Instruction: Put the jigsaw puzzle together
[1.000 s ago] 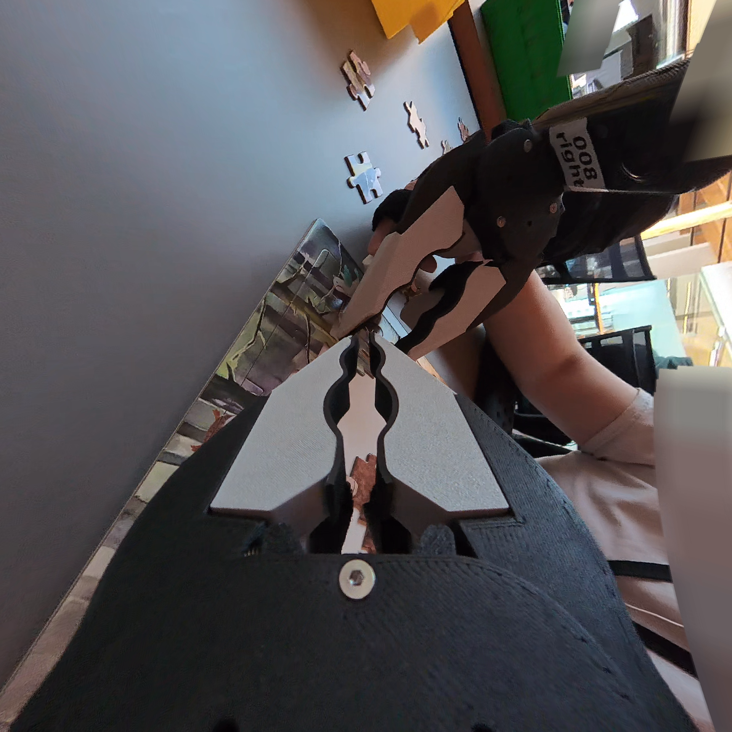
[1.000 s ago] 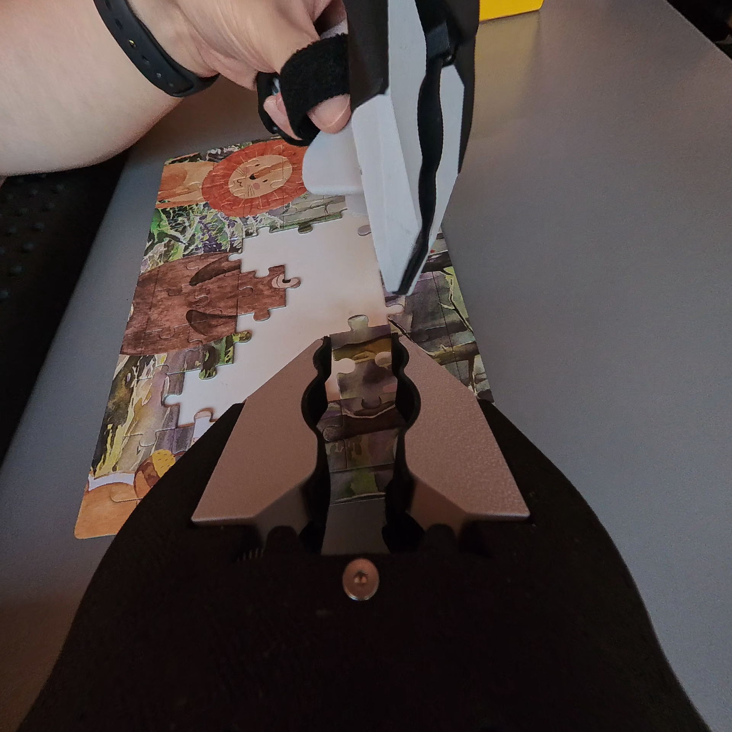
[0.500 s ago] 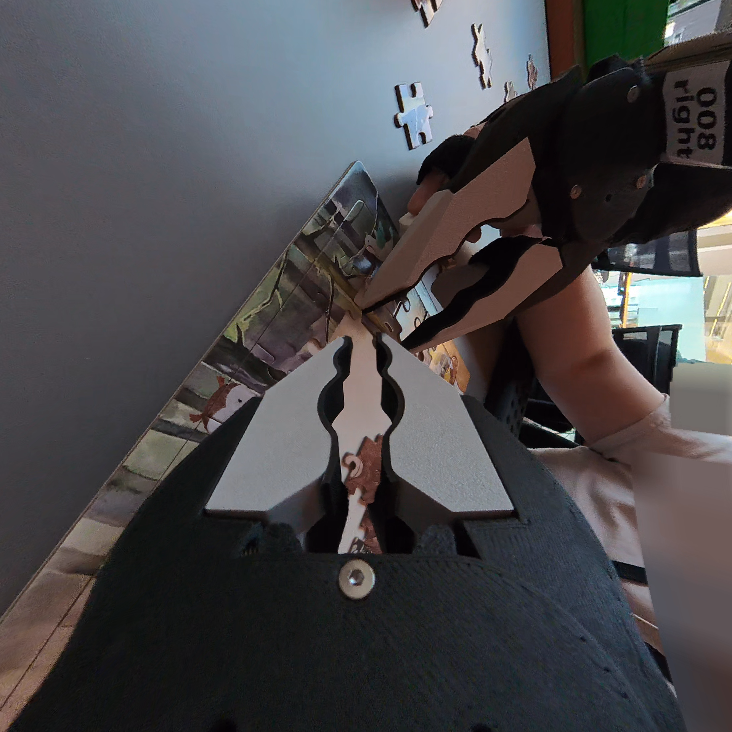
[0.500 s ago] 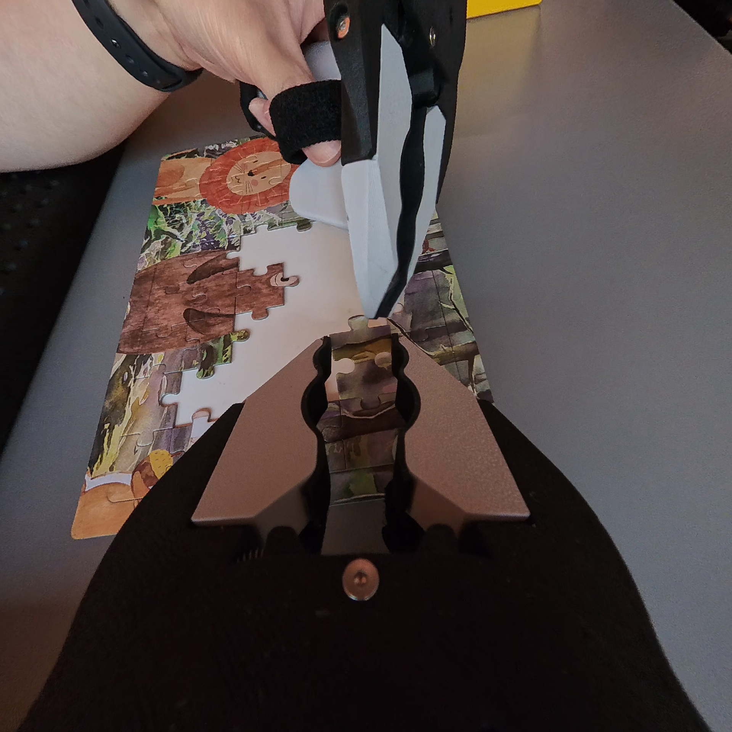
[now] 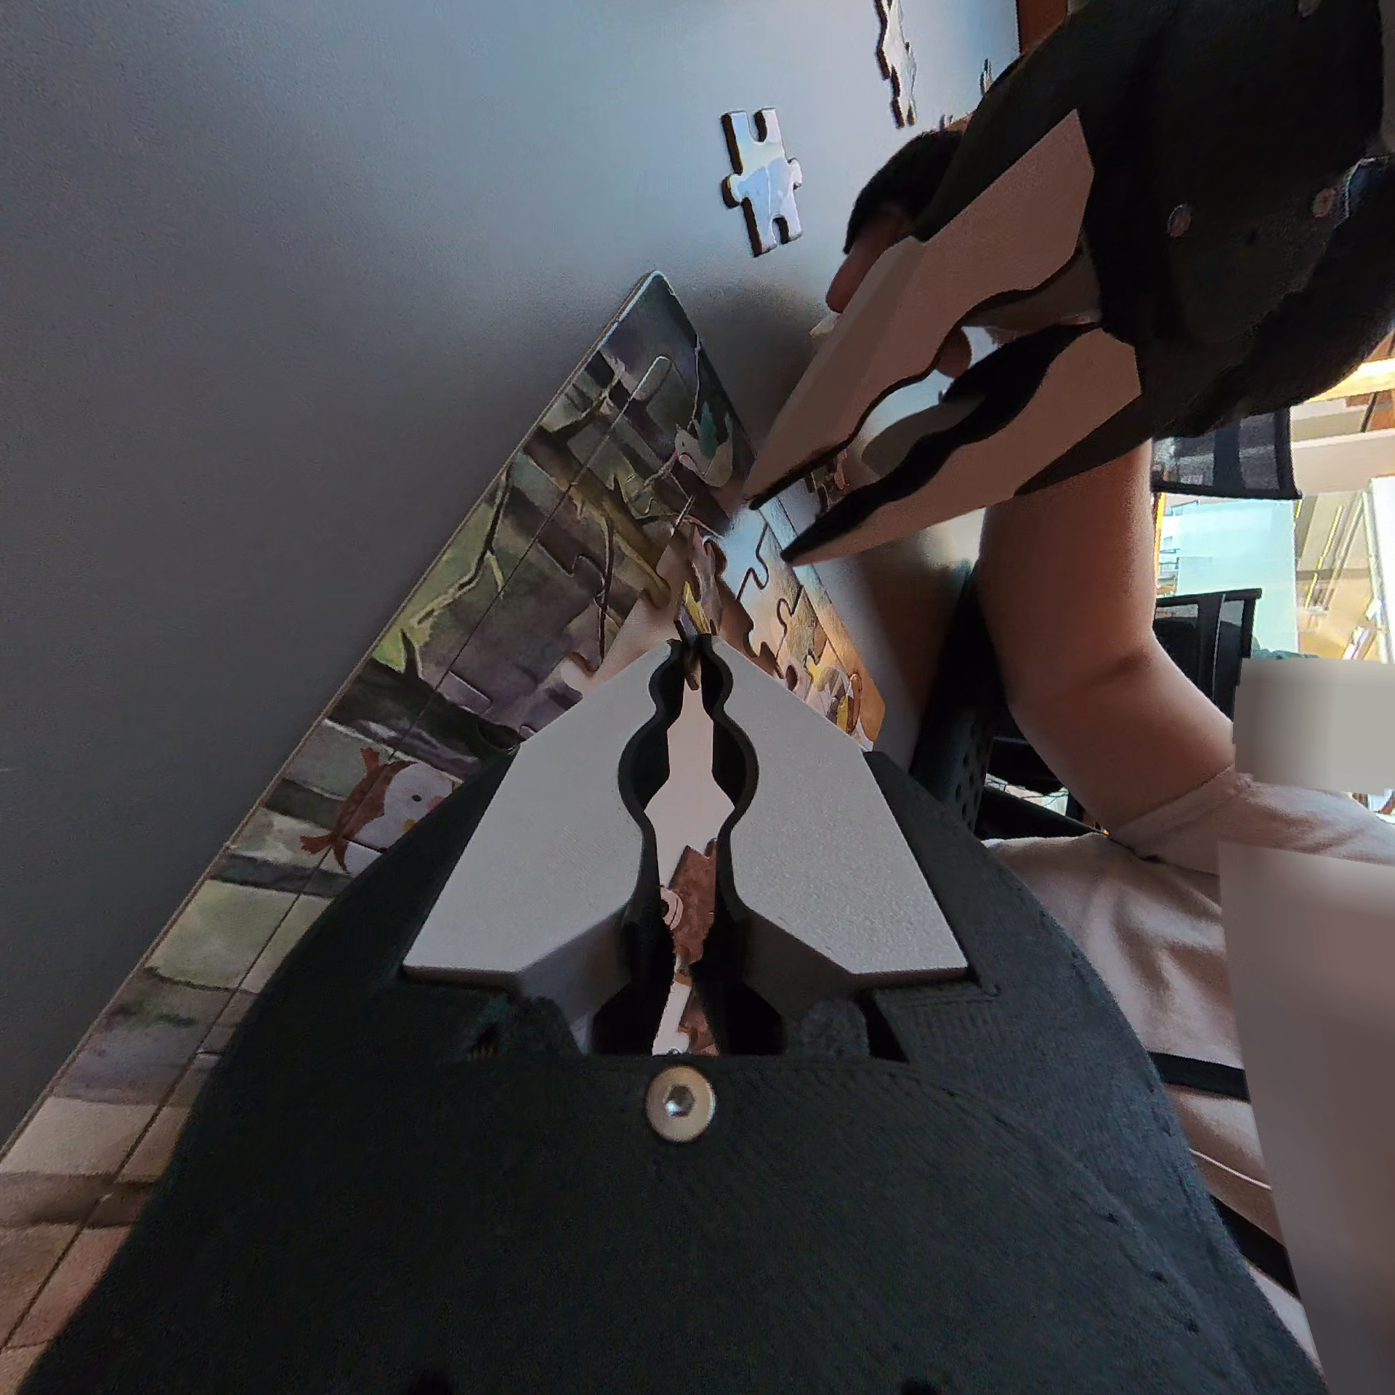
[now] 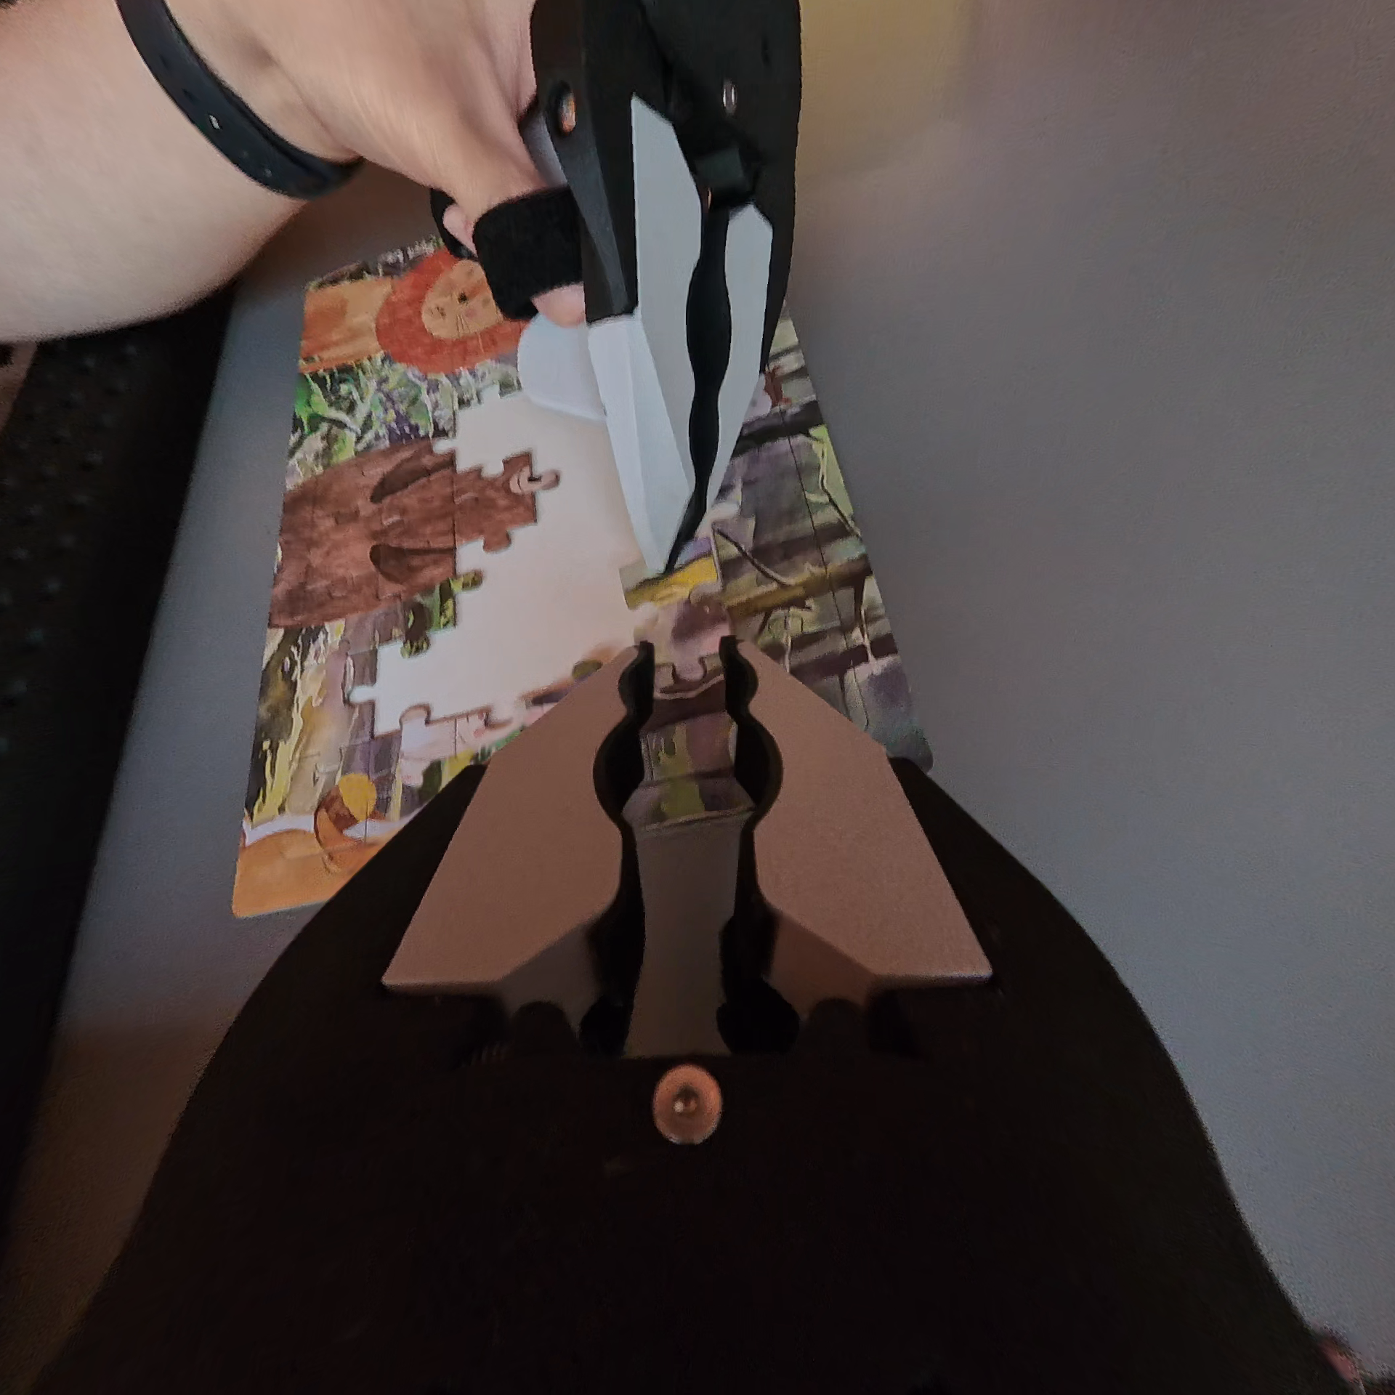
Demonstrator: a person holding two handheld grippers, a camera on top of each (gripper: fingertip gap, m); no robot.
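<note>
While pinched shut on tilted puzzle piece (image 5: 706,577) at right edge of gap (image 6: 543,604), lies closest: left gripper (image 5: 691,657). Part-open, empty, just nearer: right gripper (image 6: 685,649).

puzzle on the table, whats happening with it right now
A person is assembling a jigsaw puzzle on a grey table with a handheld gripper in each hand. The left gripper is nearly shut, its tips pressing down at the edge of the placed pieces beside the white gap in the middle. The right gripper is open and empty, low over the near end of the puzzle. Much of the border is done; a few loose pieces lie farther out on the table.
</note>
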